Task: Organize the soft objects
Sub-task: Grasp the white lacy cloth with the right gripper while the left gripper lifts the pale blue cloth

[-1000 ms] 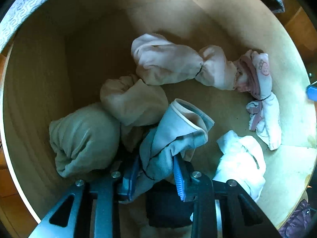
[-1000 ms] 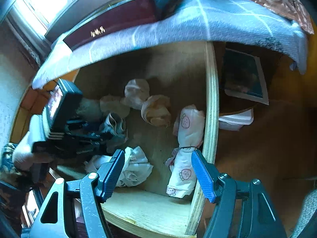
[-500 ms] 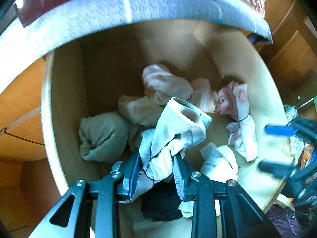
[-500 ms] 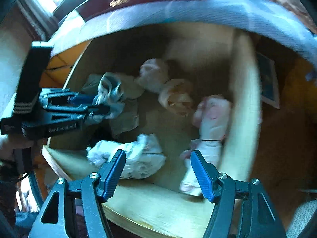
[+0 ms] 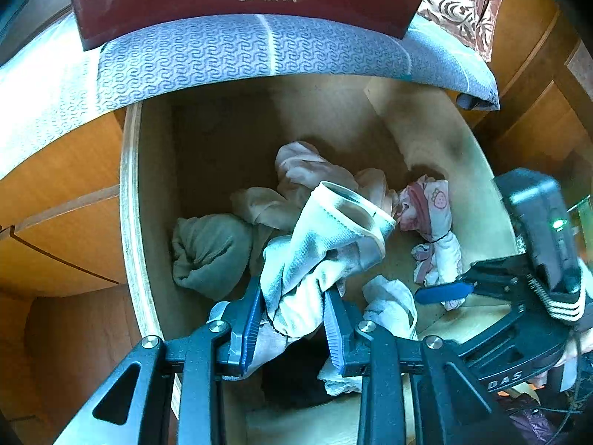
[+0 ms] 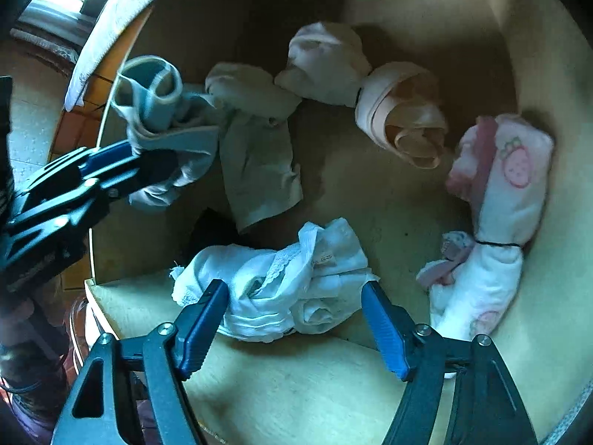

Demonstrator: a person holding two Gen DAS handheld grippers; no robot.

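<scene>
My left gripper (image 5: 292, 319) is shut on a light blue-grey sock bundle (image 5: 326, 244) and holds it above the open wooden drawer (image 5: 129, 200); it also shows at the left of the right wrist view (image 6: 155, 111). My right gripper (image 6: 296, 319) is open, its jaws on either side of a white lacy cloth bundle (image 6: 281, 285) at the drawer's front. It shows from the side in the left wrist view (image 5: 444, 293). Other rolled bundles lie in the drawer: a grey-green one (image 5: 207, 248), a beige one (image 6: 255, 141), a pale pink one (image 6: 326, 63), a peach one (image 6: 407, 118) and a strawberry-print one (image 6: 500, 193).
A blue patterned bed cover (image 5: 241, 52) hangs over the drawer's back edge, with a dark red board (image 5: 241, 0) above it. A dark cloth (image 5: 292, 374) lies at the drawer's front under my left gripper. Orange wooden cabinet panels (image 5: 63, 222) stand to the left.
My left gripper has lifted the blue-grey sock bundle up and back out of the drawer. My right gripper has moved left and down into the drawer, around the white lacy bundle.
</scene>
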